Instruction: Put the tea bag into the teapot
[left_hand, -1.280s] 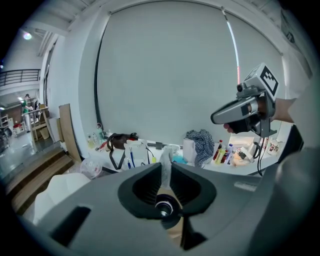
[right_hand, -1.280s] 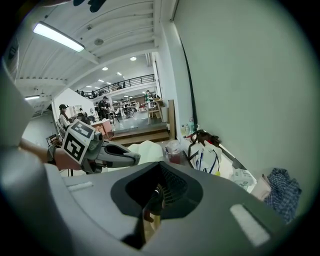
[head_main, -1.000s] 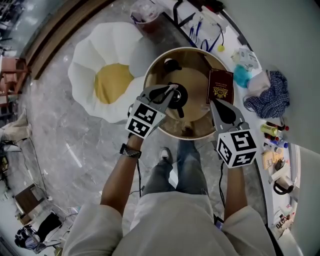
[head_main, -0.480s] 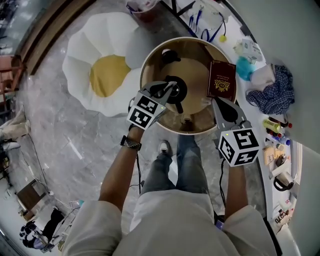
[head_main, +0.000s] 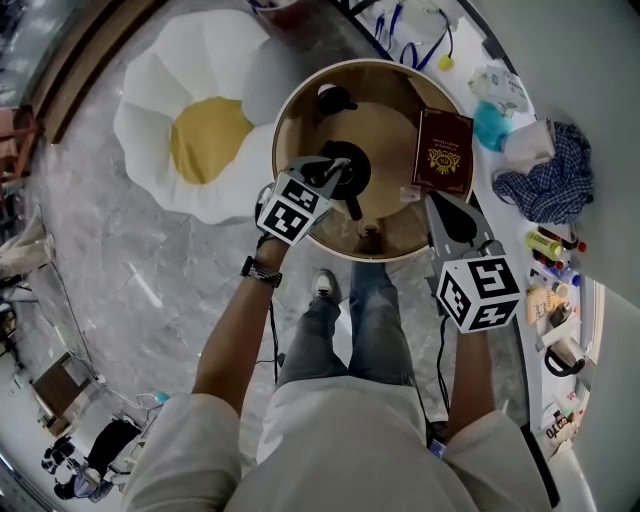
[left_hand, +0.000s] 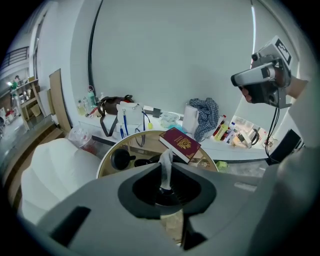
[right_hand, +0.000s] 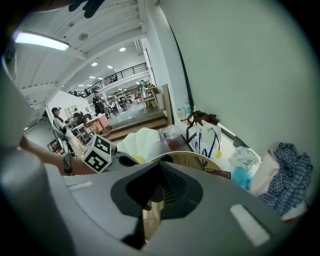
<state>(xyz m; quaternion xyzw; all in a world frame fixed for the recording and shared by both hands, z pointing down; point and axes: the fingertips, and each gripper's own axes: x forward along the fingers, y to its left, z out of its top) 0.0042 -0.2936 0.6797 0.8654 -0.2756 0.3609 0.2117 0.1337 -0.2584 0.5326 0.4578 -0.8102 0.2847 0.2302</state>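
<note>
- The left gripper (head_main: 338, 172) has its jaws closed on a thin white paper tea bag (left_hand: 165, 167). The bag is pinched at the tips and stands up between them.
- The tea bag is held over the squat black teapot (head_main: 358, 172). It seems to be just above the pot's mouth, though the jaws hide the gap.
- The teapot stands near the middle of a round tan wooden table with a pale rim (head_main: 385, 130).
- The right gripper (head_main: 436, 204) has its jaw tips together with nothing between them. It is over the near right rim of the table, apart from the teapot.
- A maroon book with a gold crest (head_main: 444, 150) lies flat on the right side of the table. A small black rounded piece (head_main: 335, 98) sits by the far rim.
- The floor is grey veined stone (head_main: 130, 290). A large white flower-shaped cushion with a yellow centre (head_main: 150, 110) lies on it just beside the table's left edge.
- Right of the table a white counter (left_hand: 227, 150) runs along a plain pale wall (left_hand: 175, 50). It is crowded with small bottles and a crumpled blue checked cloth (head_main: 545, 185).
- The right gripper view looks past the table into an open hall with a railed balcony (right_hand: 122, 72) and rows of ceiling lights.
</note>
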